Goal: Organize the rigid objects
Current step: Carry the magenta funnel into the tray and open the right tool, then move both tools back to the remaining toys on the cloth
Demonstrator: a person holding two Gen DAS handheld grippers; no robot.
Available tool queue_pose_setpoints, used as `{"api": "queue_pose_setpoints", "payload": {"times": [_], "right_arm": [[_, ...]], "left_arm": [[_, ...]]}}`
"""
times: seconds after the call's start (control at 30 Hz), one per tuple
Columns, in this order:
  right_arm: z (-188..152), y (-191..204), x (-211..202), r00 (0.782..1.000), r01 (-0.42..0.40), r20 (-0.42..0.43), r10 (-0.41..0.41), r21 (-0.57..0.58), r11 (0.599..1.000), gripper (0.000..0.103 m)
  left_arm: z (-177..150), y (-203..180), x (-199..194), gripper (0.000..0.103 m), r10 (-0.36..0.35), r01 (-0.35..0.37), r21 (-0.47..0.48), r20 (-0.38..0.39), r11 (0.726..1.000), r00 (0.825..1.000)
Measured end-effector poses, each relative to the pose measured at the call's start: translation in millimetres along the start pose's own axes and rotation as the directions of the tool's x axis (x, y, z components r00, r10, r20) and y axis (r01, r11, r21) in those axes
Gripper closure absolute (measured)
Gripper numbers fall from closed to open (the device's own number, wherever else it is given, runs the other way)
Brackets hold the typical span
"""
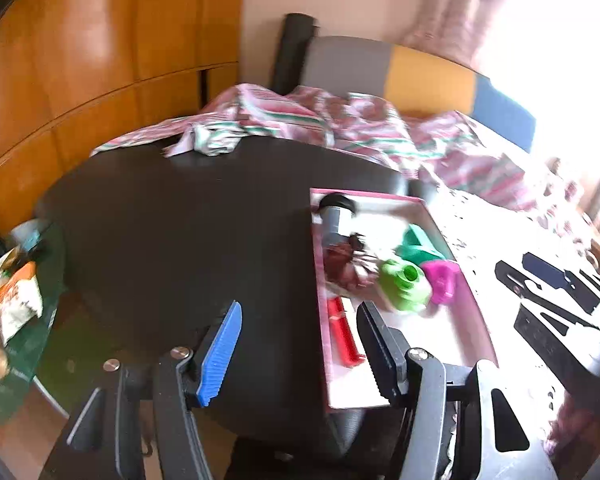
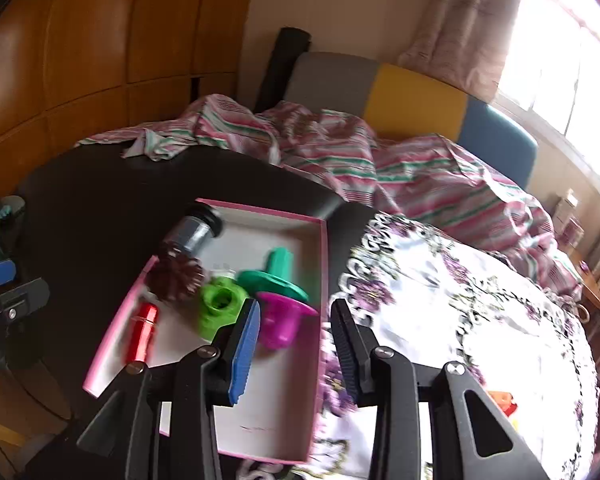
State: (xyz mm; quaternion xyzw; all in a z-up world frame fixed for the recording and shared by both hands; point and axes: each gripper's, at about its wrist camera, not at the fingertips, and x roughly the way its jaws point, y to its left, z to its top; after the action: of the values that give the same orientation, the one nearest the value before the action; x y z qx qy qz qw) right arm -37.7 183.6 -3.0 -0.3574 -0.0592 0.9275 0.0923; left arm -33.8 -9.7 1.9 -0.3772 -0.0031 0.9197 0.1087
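Six small objects lie in a shallow pink-rimmed cardboard box [image 2: 324, 264] on a dark round table [image 2: 100, 208]: a red cylinder [image 2: 142, 332], a lime-green plastic ring [image 2: 218, 308], a magenta plastic cup [image 2: 280, 320], a teal plastic funnel [image 2: 276, 272], a dark-capped grey jar [image 2: 194, 230] and a brown pine cone [image 2: 176, 278]. No writing is legible on them. Both the left gripper [image 1: 300, 344] and the right gripper [image 2: 296, 344] hang above the box with jaws apart, holding nothing.

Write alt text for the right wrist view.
A pink-rimmed box on a dark table holds a magenta cup, green pieces, a red cylinder and a jar. The right gripper hovers above, jaws apart, empty.
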Motion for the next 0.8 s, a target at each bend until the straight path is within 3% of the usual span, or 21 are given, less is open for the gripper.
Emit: {"api": "queue_pose_setpoints", "payload": {"times": [0.3,0.5,0.8], "right_arm": [[-22.9,-63.3,-1.1,0.994,0.095,-0.067,-0.091,0.064,0.993,0.066],[-44.4,-147.3,-4.2,0.984,0.130,-0.150,-0.100,0.207,0.970,0.066],[-111.6,-288.8,-14.9,0.965,0.218,-0.243,-0.096,0.548,0.807,0.066]], "left_arm": [[0.5,-60.8,3.5,0.042,-0.109,0.111,0.158,-0.018,0.981,0.994],[3.0,-100.8,5.0,0.042,-0.213,0.220,0.249,-0.059,0.943,0.975],[-5.3,-173.8,18.1,0.042,-0.311,0.352,0.356,-0.168,0.866,0.935]]}}
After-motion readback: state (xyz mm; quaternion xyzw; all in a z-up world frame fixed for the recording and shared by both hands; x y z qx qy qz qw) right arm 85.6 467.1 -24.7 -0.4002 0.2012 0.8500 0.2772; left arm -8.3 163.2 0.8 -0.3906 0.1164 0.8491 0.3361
